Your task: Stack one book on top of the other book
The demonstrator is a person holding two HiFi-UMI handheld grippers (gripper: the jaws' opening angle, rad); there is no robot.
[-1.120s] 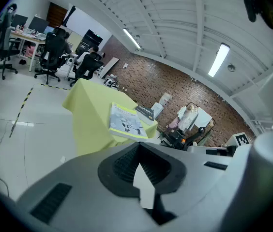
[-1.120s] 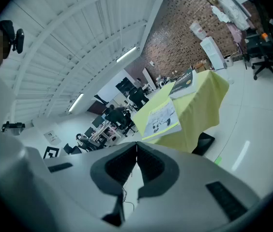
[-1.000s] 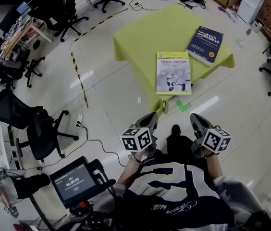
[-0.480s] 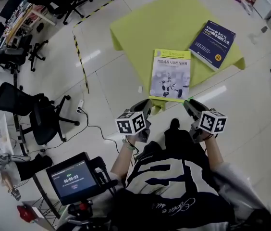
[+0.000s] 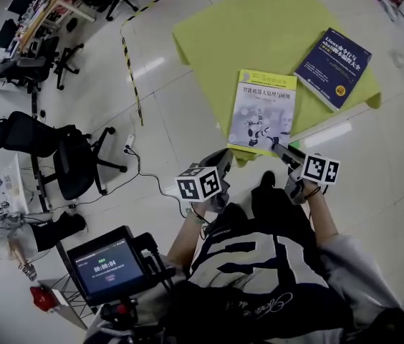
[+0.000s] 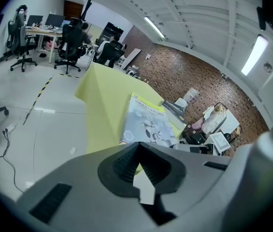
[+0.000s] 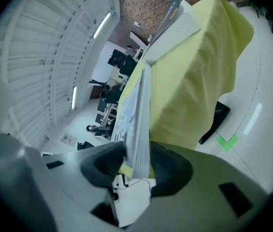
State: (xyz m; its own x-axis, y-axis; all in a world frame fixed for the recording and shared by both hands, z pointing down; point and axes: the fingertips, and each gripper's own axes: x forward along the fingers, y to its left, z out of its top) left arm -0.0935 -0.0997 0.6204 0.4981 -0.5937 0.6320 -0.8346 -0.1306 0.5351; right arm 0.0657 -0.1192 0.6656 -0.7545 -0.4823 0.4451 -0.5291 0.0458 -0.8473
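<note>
Two books lie flat on one table covered by a yellow-green cloth, and neither is on top of the other. The light book, grey-white with a robot picture and a yellow band at its far end, lies at the near corner of the cloth. The dark blue book lies to its right and further back, turned at an angle, with a strip of bare cloth between the two. Two grippers are held out in front of the person, each carrying one cube with square markers. The right gripper is at the near right corner of the light book. Its jaws have just been opening and now stand wide apart, with the edge of that book's page block between the two pads. The gaps on both sides are slim, and no firm pinch shows. The left gripper is just off the near left corner of the same book, over the floor, and is not touching it. Its jaws are pressed together with nothing between them. On the white floor to the left stand two black office chairs close together, and one line of yellow-and-black tape runs past the table. One small screen on a stand sits at the person's left side.
</note>
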